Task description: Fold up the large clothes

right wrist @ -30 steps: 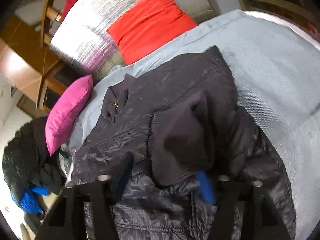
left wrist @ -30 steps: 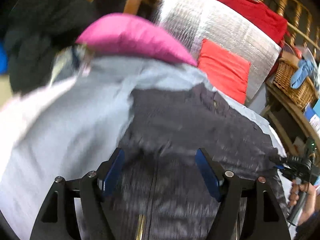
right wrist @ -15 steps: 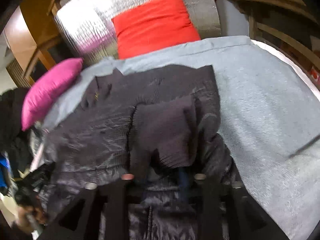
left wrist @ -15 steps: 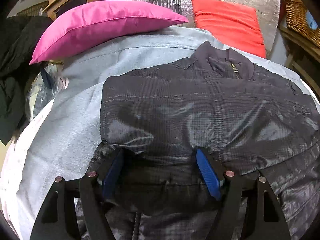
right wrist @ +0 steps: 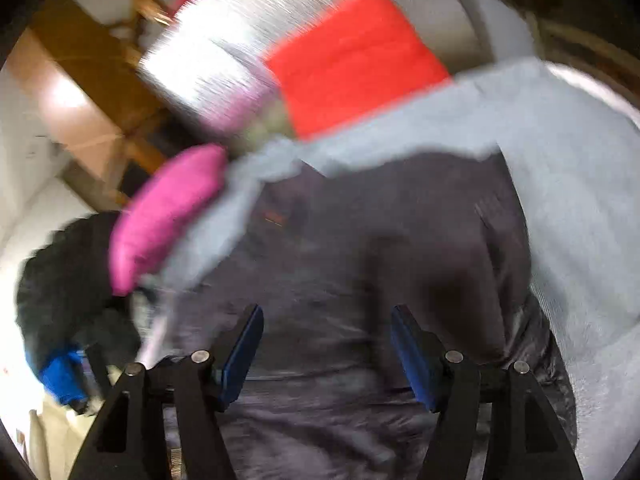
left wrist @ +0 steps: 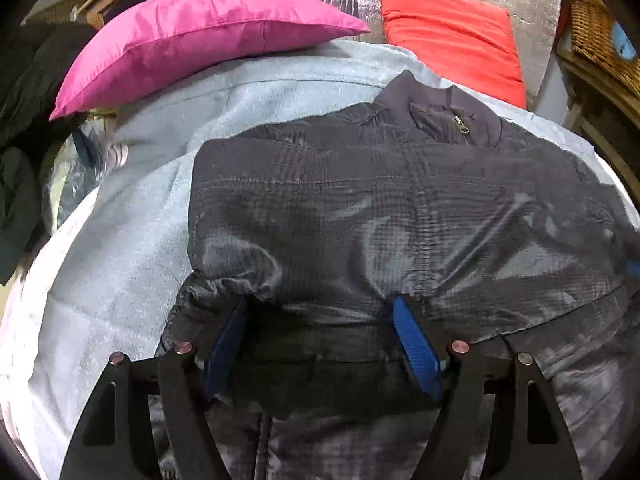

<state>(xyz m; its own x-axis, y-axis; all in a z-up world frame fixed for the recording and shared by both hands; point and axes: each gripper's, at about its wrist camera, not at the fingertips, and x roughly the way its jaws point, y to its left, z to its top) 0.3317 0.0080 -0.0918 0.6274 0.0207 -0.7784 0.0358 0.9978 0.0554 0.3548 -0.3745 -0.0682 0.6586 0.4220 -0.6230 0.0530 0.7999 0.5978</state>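
Since a second ago your right gripper (right wrist: 326, 354) has let go of the dark knit cuff it was pinching, and its jaws are opening over the jacket (left wrist: 400, 216) with nothing pressed between the pads. Your left gripper (left wrist: 320, 354) has swung in from the hem side and settled low over the folded sleeve; it has not moved since half a second ago.

The jacket lies face up on the grey blanket (left wrist: 120, 264) of the bed, collar and zip pull towards the red cushion (left wrist: 452, 36), one sleeve laid across the chest. The left gripper's pads stand wide apart; sleeve fabric bulges between them, but it hides the contact, so you look released, not clenched.

To finish this fold well, I judge you should flatten the puffed sleeve edge nearest the left gripper before taking the hem, since slippery quilted cloth springs back. Take hem corners at equal distance from the zip line, lift together, and carry them towards the collar so the fold lands square.

The right view is blurred, so trust the left one for alignment.

A wicker basket (left wrist: 596, 36) sits beyond the red cushion, with something blue in it; I cannot tell what. The pink pillow (left wrist: 192, 40) rests on the blanket's far corner, away from the jacket.
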